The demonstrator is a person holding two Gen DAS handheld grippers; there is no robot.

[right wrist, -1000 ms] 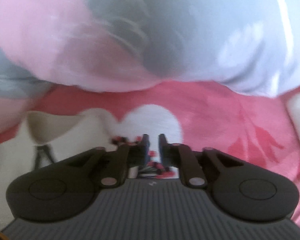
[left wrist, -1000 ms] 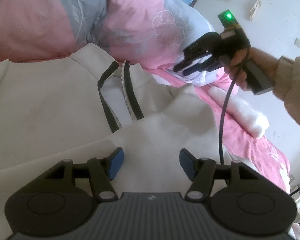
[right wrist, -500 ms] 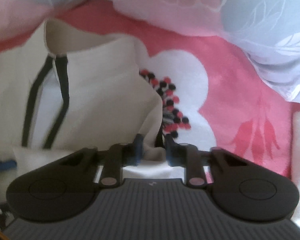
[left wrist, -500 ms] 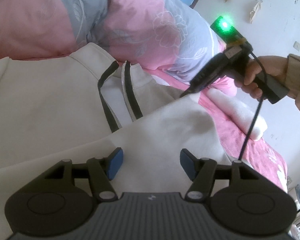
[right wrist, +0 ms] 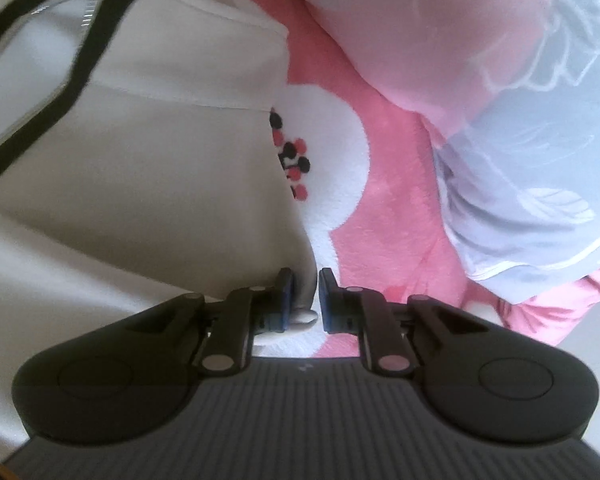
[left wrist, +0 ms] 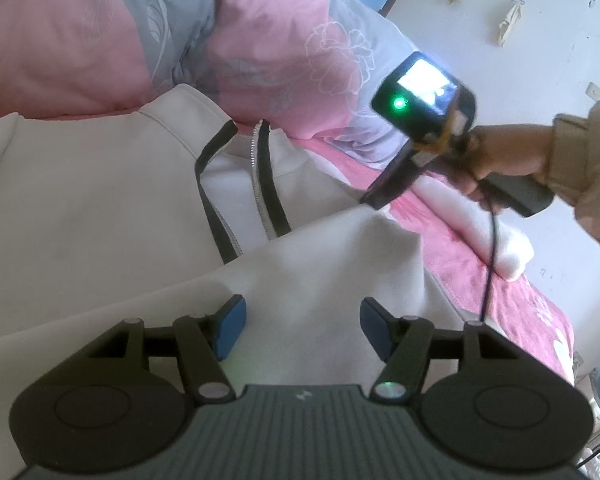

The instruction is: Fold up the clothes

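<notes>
The cream jacket (left wrist: 100, 208) lies spread on the pink bedspread (right wrist: 400, 208). The left gripper (left wrist: 300, 320) hovers wide open above it, while the right gripper's (right wrist: 305, 296) jaws are closing around the jacket's edge.

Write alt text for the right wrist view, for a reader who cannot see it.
The right gripper is closing its jaws around the edge of a cream zip-up jacket lying on a pink floral bedsheet. A pink and grey quilt is bunched at the upper right.
</notes>
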